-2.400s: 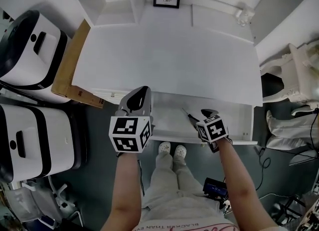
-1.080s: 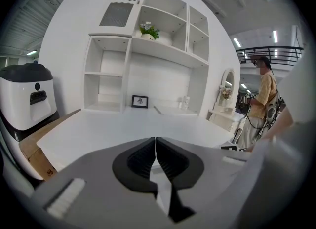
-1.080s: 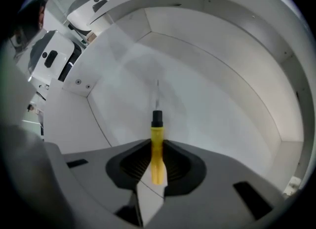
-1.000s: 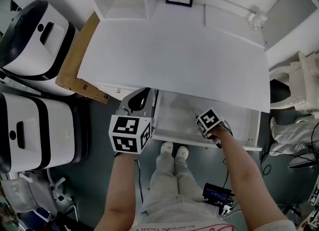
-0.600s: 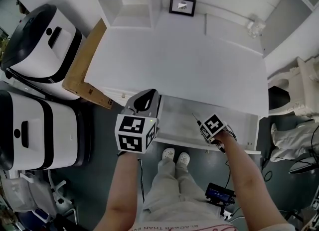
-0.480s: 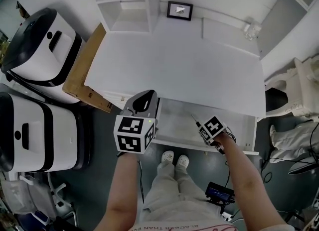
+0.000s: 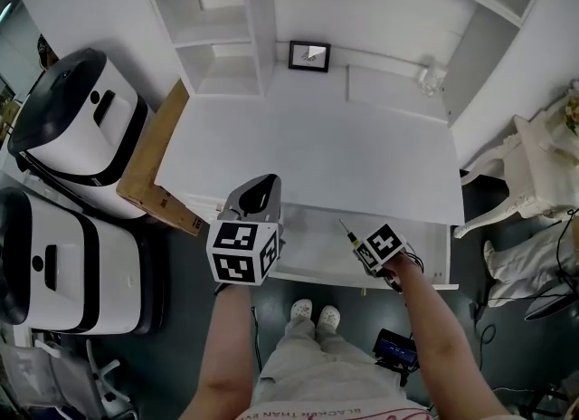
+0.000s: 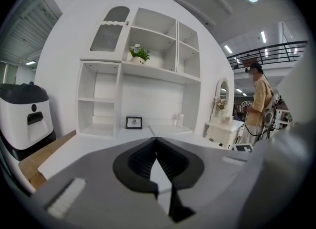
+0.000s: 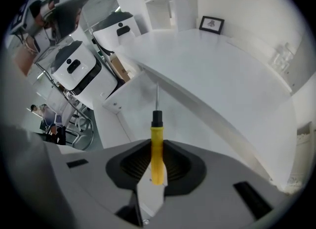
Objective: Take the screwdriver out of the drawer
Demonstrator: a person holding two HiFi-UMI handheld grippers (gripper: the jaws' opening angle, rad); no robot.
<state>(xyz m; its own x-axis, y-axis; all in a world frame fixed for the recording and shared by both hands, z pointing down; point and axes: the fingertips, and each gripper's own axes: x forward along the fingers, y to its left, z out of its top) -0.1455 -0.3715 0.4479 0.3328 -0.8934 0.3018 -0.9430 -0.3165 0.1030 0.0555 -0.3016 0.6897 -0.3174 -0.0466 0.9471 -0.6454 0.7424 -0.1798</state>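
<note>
The screwdriver [image 9: 156, 133] sits in the right gripper [image 9: 157, 146], whose jaws are closed a narrow way apart on its yellow handle. Its long axis runs straight along the jaws: butt between the pads, black collar and bare metal shaft sticking out ahead. It points steeply down at the open white drawer [image 7: 317, 242] and hangs over it. In the head view the shaft slants up and left towards the table [image 7: 317, 147].

The left gripper [image 8: 156, 141] hangs beside the drawer's left end, its jaws closed tip to tip on nothing.

Upside-down print on the person's shirt [image 7: 321, 409] begins "BLACKER THAN".

A small framed picture [image 7: 309, 56] stands at the table's back. One upper shelf compartment holds a potted plant [image 8: 139, 53].
</note>
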